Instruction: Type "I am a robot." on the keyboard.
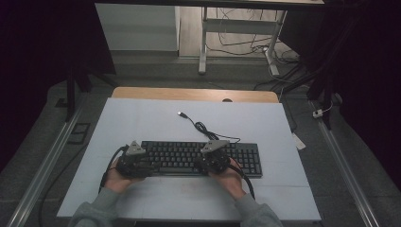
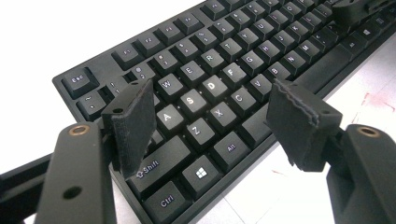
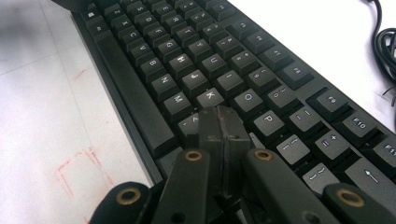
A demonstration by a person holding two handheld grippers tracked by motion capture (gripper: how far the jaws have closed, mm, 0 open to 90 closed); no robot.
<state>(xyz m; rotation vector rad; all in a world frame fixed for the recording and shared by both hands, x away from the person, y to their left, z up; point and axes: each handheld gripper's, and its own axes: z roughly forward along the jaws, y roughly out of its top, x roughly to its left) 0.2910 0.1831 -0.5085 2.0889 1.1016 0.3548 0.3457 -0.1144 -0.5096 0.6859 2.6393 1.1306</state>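
You have the white table (image 1: 142, 123) in front of you with the black keyboard (image 1: 179, 158) lying flat across its near middle, its cable (image 1: 203, 127) curling away toward the far edge and ending in a loose plug (image 1: 180, 113). Your left gripper (image 2: 212, 116) hangs over the keyboard's left end with its jaws spread wide and nothing between them; the pads hover above the A, S and Z keys without touching. Your right gripper (image 3: 220, 135) is clenched, both pads pressed flat together on nothing, and its joined tip points down at the keys just below K (image 3: 209, 95), near the comma and L. This reads as the typing step: the closed right tip is set up as a single finger to press one key. Whether it already touches a key cap you cannot tell from here. For the next move, keep the right jaws shut, settle on one key cap, and press straight down so the tip does not slide onto a neighbour; hold the left gripper clear.
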